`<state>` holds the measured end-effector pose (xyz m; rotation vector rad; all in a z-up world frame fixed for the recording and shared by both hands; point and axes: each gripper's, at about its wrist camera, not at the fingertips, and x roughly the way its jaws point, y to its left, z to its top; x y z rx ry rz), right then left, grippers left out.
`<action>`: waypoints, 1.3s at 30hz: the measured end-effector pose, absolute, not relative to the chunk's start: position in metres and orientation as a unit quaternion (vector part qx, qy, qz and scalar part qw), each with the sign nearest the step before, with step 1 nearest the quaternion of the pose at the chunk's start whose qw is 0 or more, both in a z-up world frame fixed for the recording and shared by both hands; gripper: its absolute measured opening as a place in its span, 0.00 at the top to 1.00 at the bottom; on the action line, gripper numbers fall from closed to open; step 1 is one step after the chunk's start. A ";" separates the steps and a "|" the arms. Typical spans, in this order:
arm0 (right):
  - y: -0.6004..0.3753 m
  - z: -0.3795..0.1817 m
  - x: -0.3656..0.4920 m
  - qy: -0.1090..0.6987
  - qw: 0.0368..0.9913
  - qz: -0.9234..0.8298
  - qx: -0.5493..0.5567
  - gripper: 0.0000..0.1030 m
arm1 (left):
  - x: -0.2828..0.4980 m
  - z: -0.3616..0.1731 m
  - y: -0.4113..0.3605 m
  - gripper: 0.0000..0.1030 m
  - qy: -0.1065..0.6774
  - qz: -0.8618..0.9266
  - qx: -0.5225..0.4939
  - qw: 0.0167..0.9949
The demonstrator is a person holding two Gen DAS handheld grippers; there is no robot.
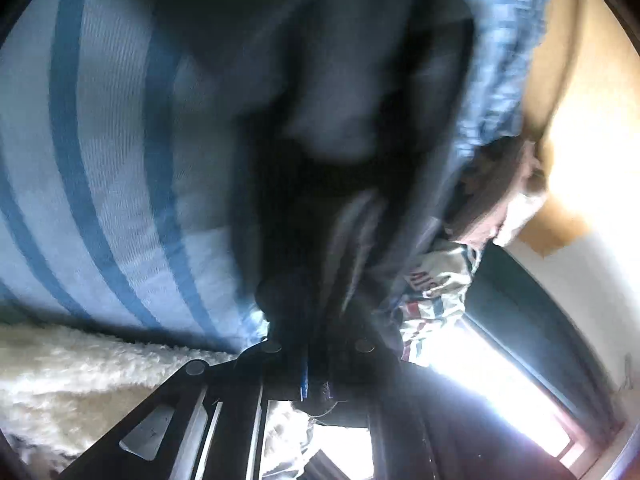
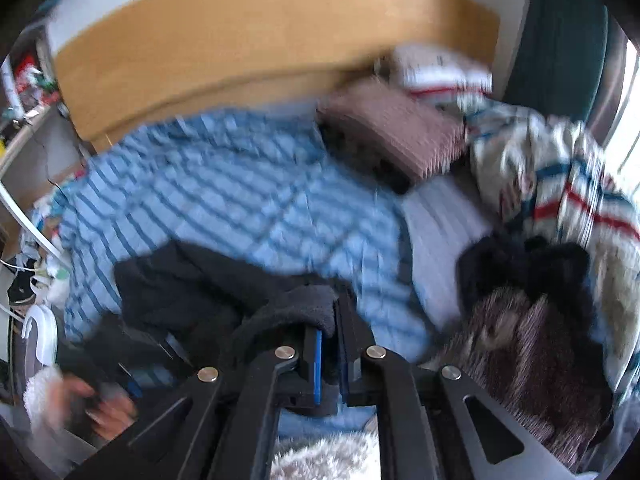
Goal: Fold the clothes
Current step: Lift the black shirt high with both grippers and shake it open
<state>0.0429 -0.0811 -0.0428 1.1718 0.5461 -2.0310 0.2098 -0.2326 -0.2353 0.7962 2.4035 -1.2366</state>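
A dark fleece garment point(image 2: 192, 280) lies on a bed with a blue striped cover point(image 2: 224, 184). My right gripper point(image 2: 330, 332) is shut on one edge of the dark garment, fabric bunched between the blue pads. In the left wrist view the same dark garment point(image 1: 320, 120) hangs close in front of the lens, blurred, and my left gripper point(image 1: 316, 344) is shut on its edge, the fingers largely hidden by the cloth. The striped cover point(image 1: 104, 160) fills the left of that view.
A pile of clothes lies at the right: a black item point(image 2: 520, 264), a brown knit point(image 2: 532, 352), a cream striped sweater point(image 2: 560, 184). A pink pillow point(image 2: 392, 128) rests by the wooden headboard point(image 2: 256, 40). A white fluffy blanket point(image 1: 80, 376) lies near. A bright window point(image 1: 500, 380) is right.
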 end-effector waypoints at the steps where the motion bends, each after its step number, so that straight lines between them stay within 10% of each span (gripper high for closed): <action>1: -0.082 -0.054 0.043 0.211 0.360 -0.776 0.473 0.91 | 0.212 -0.217 -0.244 0.94 0.827 -0.455 0.287 0.162; 8: -0.106 -0.071 0.056 0.166 0.393 -0.752 0.503 0.94 | 0.210 -0.079 -0.306 0.94 0.760 -0.566 0.281 0.149; 21: -0.115 0.275 0.097 0.037 0.483 -0.860 0.160 0.95 | 0.286 0.322 -0.322 0.94 0.490 -0.867 -0.014 0.086; 28: -0.127 0.212 0.109 0.059 0.484 -0.848 0.209 0.95 | 0.283 0.181 -0.352 0.95 0.592 -0.784 0.099 0.158; 35: -0.147 0.002 0.107 0.155 0.450 -0.775 0.416 0.95 | 0.304 -0.112 -0.348 0.95 0.769 -0.552 0.226 0.229; 39: -0.150 -0.102 0.118 0.206 0.430 -0.712 0.516 0.95 | 0.308 -0.191 -0.335 0.95 0.805 -0.477 0.258 0.240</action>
